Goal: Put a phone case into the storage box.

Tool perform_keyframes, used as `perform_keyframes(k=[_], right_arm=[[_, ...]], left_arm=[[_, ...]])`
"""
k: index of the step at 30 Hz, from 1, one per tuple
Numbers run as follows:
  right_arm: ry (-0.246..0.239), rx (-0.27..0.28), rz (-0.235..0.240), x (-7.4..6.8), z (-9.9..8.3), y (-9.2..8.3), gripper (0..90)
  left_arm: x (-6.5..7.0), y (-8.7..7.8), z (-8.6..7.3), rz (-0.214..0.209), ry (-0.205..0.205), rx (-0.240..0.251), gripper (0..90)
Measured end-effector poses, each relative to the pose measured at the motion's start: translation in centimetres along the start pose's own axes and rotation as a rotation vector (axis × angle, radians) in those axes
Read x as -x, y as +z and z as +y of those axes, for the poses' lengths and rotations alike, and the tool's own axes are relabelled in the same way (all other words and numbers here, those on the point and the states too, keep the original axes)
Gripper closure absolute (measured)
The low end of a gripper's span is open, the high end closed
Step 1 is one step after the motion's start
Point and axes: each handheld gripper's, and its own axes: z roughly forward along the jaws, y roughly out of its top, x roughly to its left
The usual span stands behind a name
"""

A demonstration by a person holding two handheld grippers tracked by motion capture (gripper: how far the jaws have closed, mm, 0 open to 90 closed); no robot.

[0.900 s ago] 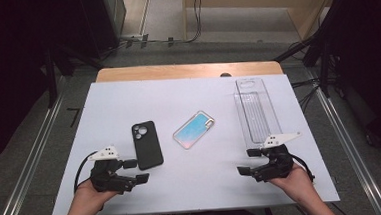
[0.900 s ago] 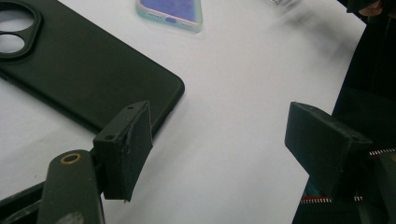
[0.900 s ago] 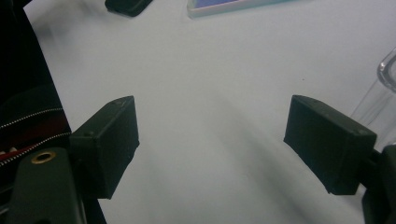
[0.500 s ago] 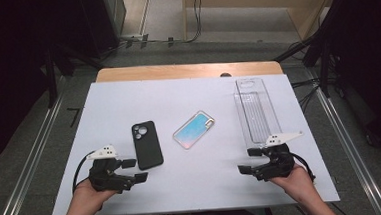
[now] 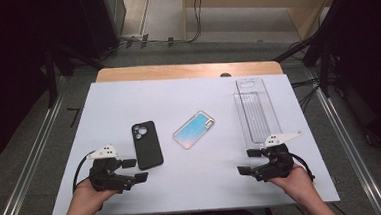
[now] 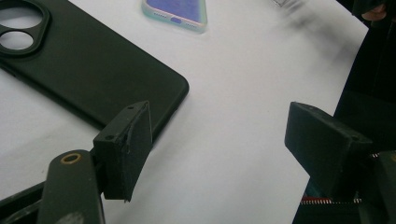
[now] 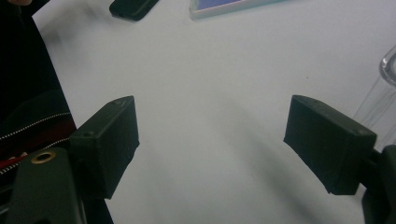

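Observation:
A black phone case point(image 5: 146, 145) lies camera-holes up on the white table point(image 5: 188, 95), left of centre; its corner point(image 6: 88, 70) fills the top left of the left gripper view. An iridescent blue phone point(image 5: 194, 129) lies tilted at the middle, also seen as the phone point(image 6: 175, 11) and the phone point(image 7: 224, 5). A clear plastic box point(image 5: 257, 110) stands at the right. My left gripper point(image 5: 134, 170) rests open at the front left, just below the case, nothing between its jaws point(image 6: 219, 144). My right gripper point(image 5: 248, 162) rests open at the front right, below the box, empty point(image 7: 210, 144).
A wooden strip point(image 5: 186, 70) runs along the table's far edge. Metal rails point(image 5: 27, 167) flank both sides, with cables on the floor beyond. The table's front edge lies close behind both hands.

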Motion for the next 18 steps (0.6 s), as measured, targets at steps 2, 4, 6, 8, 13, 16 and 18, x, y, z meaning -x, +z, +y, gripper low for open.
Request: perform_keyframes(k=[2, 4, 6, 8, 13, 16, 18], right_arm=[[-0.004, 0.001, 0.0, 0.01, -0.01, -0.03, 15.8], [-0.003, 0.002, -0.002, 0.02, -0.02, -0.04, 15.8], [-0.002, 0.002, -0.002, 0.02, -0.03, -0.03, 15.8], [-0.002, 0.003, -0.003, 0.03, -0.03, -0.03, 15.8], [-0.002, 0.003, -0.004, 0.05, -0.03, -0.04, 15.8], [-0.001, 0.003, -0.002, 0.02, -0.06, -0.05, 15.8], [-0.001, 0.002, -0.003, 0.04, -0.07, -0.04, 15.8]], left_arm=[[0.04, 0.03, 0.0, 0.0, 0.0, -0.001, 23.5], [0.04, 0.03, 0.03, 0.001, 0.0, -0.003, 23.5], [0.03, 0.06, 0.03, 0.0, 0.0, -0.004, 23.5], [0.03, 0.06, 0.03, 0.0, 0.0, -0.005, 23.6], [0.04, 0.08, 0.07, 0.003, 0.0, -0.008, 23.6], [0.14, 0.13, 0.12, 0.002, 0.004, -0.006, 23.6], [0.2, 0.14, 0.17, 0.001, 0.006, -0.006, 23.6]])
